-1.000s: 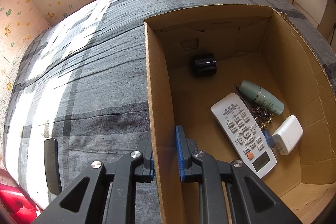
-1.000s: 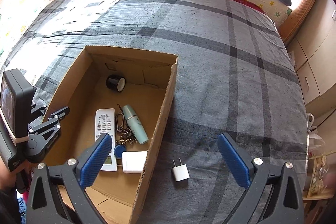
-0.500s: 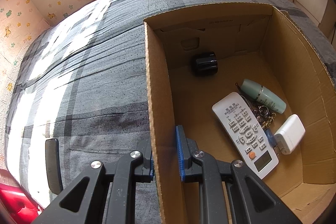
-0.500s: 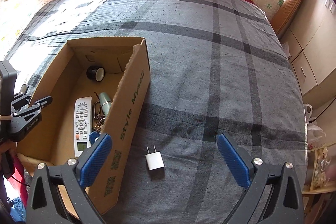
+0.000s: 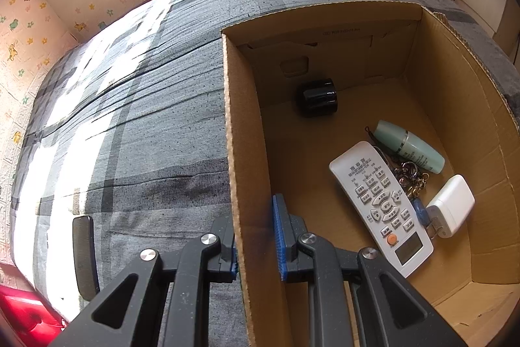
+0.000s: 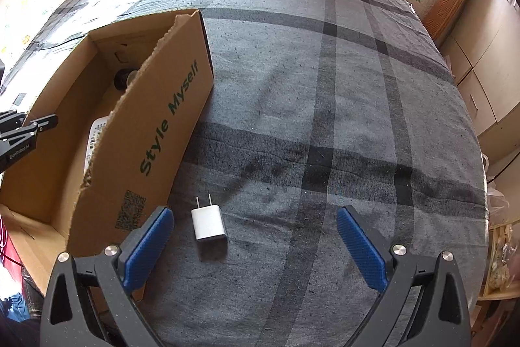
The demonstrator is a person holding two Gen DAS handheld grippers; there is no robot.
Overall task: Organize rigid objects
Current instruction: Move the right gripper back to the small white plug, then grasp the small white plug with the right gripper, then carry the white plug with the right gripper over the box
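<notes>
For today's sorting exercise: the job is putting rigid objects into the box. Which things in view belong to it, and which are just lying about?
Part of the job:
- cardboard box
- white plug on the bed
- remote, green bottle, white charger, keys, black jar in the box

Just lying about:
- plaid bedcover
- red cloth
- cupboards

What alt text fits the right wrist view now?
The open right gripper hangs over a small white plug adapter lying on a grey plaid bedspread, nearer its left finger. A cardboard box stands beside it, its side clamped by the left gripper.
</notes>
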